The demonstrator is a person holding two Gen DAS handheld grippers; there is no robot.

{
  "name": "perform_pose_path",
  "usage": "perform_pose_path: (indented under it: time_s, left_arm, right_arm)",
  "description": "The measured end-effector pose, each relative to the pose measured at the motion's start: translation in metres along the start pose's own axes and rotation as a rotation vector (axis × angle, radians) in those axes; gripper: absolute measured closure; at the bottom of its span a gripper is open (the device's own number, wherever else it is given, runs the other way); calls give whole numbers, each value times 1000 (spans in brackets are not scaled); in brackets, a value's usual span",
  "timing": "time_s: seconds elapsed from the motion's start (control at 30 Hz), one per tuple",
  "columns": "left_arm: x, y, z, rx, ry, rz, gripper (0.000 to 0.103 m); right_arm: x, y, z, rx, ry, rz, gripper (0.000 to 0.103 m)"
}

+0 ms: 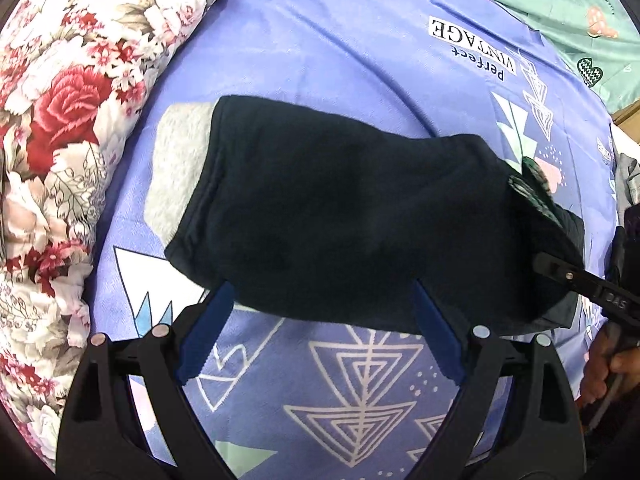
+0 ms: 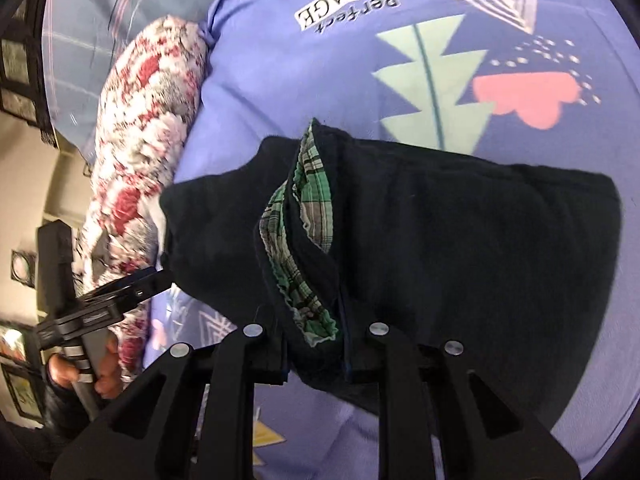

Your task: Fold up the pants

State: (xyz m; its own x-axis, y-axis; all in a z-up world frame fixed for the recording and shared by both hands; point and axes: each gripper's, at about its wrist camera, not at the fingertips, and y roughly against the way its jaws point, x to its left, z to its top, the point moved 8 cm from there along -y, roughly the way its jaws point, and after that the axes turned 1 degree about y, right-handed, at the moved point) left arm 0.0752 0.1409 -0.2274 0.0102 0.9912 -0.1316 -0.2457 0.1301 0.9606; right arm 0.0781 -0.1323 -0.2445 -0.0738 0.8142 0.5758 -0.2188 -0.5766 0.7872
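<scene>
pants [image 1: 340,216] folded, long axis sideways, left gripper [image 1: 320,332] jaws apart, right gripper [image 2: 316,344] jaws clamped on waistband

Both claws are black plastic with round silver screws; the left claw [image 1: 320,328] has blue finger pads [image 1: 212,328], and the right claw [image 2: 314,354] looks all black

Purple patterned bedsheet [image 1: 340,44]; floral quilt [image 1: 60,120] beside it; cream wall [image 2: 52,200] with framed pictures [image 2: 16,60].
</scene>
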Motion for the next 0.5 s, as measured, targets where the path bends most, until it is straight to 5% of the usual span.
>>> perform_pose_path:
  time_s: [0.1, 0.13, 0.27, 0.33, 0.5]
  left_arm:
    - [-4, 0, -1, 2, -17, 2, 13]
    - [-7, 1, 0, 0, -25, 2, 13]
    - [-22, 4, 7, -10, -63, -3, 13]
    - [-30, 4, 11, -12, -76, -9, 13]
    - [-58, 7, 20, -44, -119, -35, 13]
  right_arm:
    - [-4, -15, -6, 63, 7, 6, 67]
    - [-5, -16, -9, 72, -5, 35, 54]
    - [4, -12, -6, 90, -62, 135, 41]
    - [9, 3, -2, 57, -48, 183, 43]
    - [-43, 55, 16, -88, -32, -81, 72]
